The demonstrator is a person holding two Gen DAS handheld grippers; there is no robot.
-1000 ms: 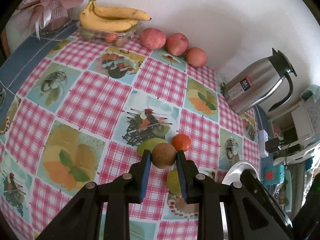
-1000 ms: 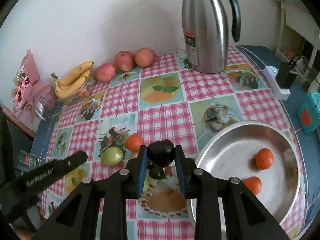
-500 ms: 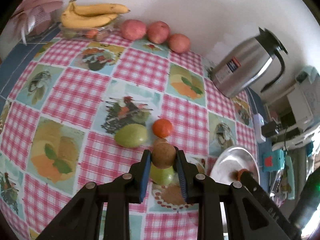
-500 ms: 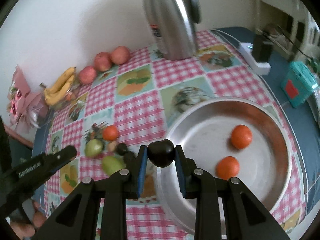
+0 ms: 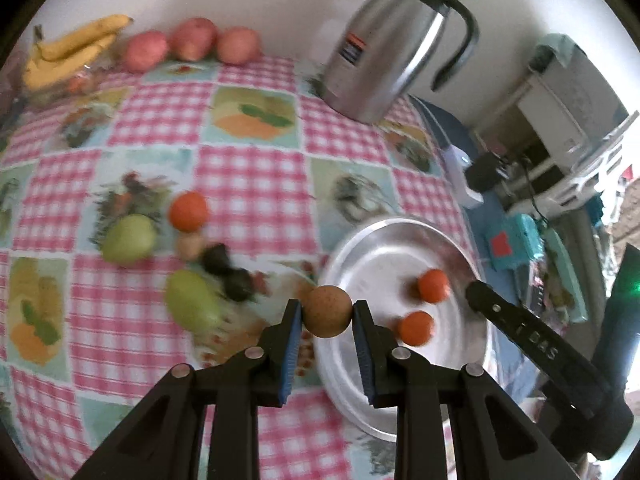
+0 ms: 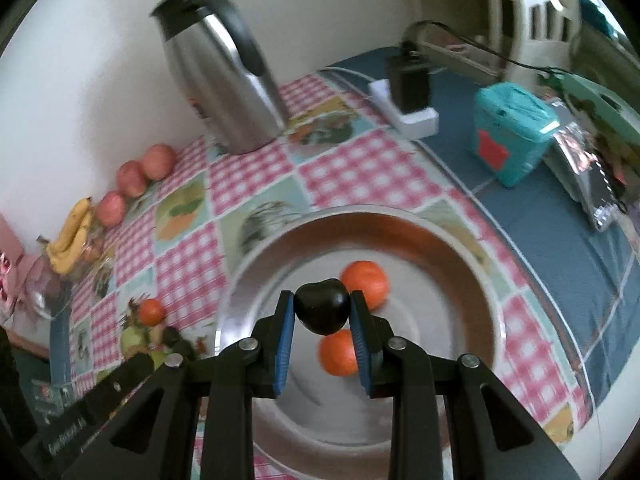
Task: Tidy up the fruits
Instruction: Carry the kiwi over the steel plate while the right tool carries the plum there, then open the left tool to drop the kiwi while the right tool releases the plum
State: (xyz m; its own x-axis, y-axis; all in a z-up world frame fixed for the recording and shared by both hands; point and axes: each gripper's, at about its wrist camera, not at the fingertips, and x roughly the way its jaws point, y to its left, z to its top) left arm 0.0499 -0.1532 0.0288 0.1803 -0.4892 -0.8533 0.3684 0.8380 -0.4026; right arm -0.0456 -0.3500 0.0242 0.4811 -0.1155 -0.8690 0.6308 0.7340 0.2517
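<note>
Over the round silver metal dish [image 6: 472, 280]: both carried fruits had come across from the loose pile.

Left gripper [image 5: 327, 316] clenched on a brown speckled round fruit [image 5: 328, 310], now at the dish's near rim; right gripper [image 6: 321, 312] clenched on a dark, near-black glossy fruit [image 6: 322, 306], now above the dish's middle, where two orange tangerines [image 6: 366, 282] lay. Judged ready for setting down. Left on the pink-checked desk [image 5: 248, 184]: green pears [image 5: 128, 238], another tangerine, dark fruits. Steel jug [image 5: 392, 52] stood well apart; the tangerines crowded the landing spot.
</note>
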